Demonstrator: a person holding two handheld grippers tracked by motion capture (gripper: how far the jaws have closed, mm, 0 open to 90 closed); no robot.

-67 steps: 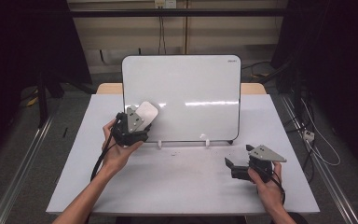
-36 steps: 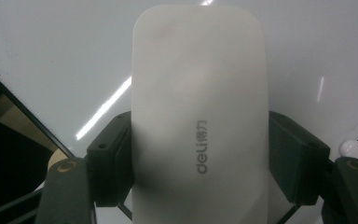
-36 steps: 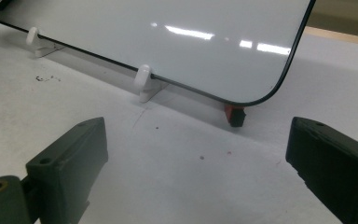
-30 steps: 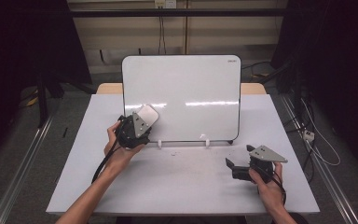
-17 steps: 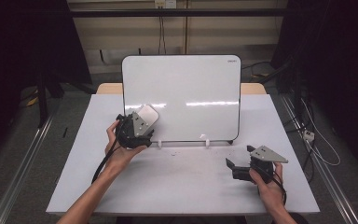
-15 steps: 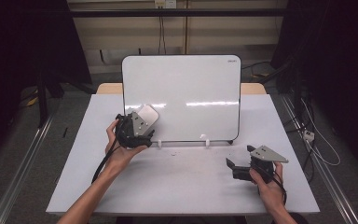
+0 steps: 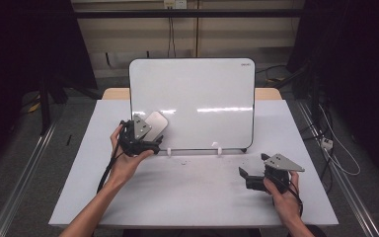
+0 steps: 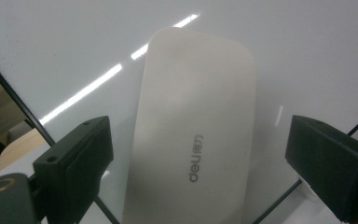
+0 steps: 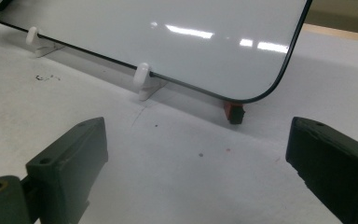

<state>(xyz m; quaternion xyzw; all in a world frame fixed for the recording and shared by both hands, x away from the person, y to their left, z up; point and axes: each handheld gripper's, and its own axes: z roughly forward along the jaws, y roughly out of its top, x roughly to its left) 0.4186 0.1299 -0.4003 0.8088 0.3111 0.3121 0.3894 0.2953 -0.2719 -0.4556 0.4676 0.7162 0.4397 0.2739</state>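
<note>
Against the lower left corner of the whiteboard (image 7: 192,103) a white eraser (image 8: 193,135) is seen lying flat on the board face (a grey logo is printed on it). It is flanked by the left tool (image 8: 200,175), whose jaws have just been opening and stand clear of it. Near the right desk (image 7: 192,197) edge, the right tool (image 9: 196,172) is held open over bare surface.

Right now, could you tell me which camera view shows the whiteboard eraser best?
The left gripper view: the whiteboard eraser lies flat on the whiteboard, its printed logo readable. In the high view it is small, beside the left tool. The right gripper view gives the whiteboard's lower edge.
</note>
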